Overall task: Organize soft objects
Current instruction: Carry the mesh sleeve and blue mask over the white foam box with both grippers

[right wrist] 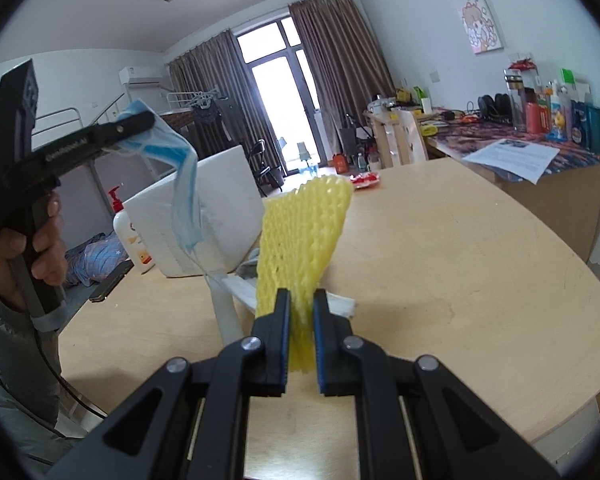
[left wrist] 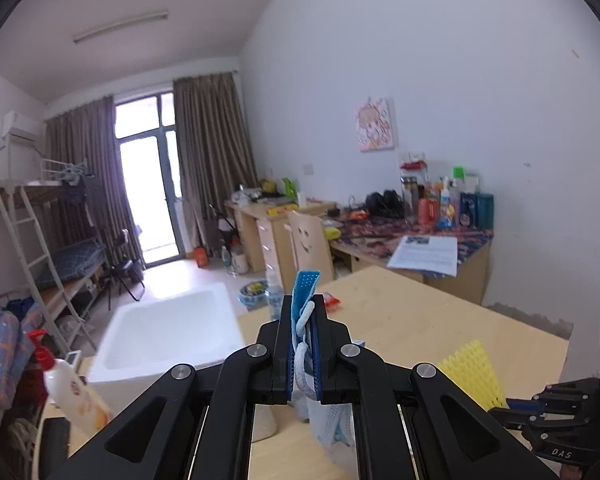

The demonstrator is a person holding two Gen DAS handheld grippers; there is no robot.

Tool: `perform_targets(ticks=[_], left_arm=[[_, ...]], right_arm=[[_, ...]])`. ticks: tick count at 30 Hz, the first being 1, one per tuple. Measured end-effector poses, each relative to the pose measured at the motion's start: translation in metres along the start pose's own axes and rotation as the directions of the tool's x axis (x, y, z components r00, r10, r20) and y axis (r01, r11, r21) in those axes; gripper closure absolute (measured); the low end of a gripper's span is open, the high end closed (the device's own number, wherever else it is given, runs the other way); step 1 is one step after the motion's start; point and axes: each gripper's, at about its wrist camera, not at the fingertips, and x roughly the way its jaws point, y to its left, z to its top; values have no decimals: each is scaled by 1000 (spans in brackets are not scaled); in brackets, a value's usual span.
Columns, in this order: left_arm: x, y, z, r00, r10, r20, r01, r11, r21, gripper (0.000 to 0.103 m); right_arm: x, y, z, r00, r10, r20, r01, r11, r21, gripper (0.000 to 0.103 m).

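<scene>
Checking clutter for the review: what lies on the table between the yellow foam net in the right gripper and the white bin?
In the right wrist view, a pile of white cloths lies there, between the yellow foam net and the white bin.

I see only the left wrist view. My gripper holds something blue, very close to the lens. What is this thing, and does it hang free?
Observer: It is a blue face mask. The left gripper pinches its top; the rest hangs free above the table.
Operator: At my right edge there is something yellow. Is it held?
Observer: Yes. The right gripper is shut on that yellow foam net, which stands up between its fingers.
Operator: Is anything lying under the net?
Observer: A white folded item lies on the table just behind the net; I cannot tell what it is.
</scene>
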Motion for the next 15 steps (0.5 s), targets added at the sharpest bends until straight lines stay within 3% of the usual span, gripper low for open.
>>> perform_targets(ticks=[15], left_arm=[[-34, 21, 21, 994, 44, 96, -44, 999, -3, 96]], right_arm=[[-11, 36, -1, 999, 19, 45, -16, 999, -52, 89]])
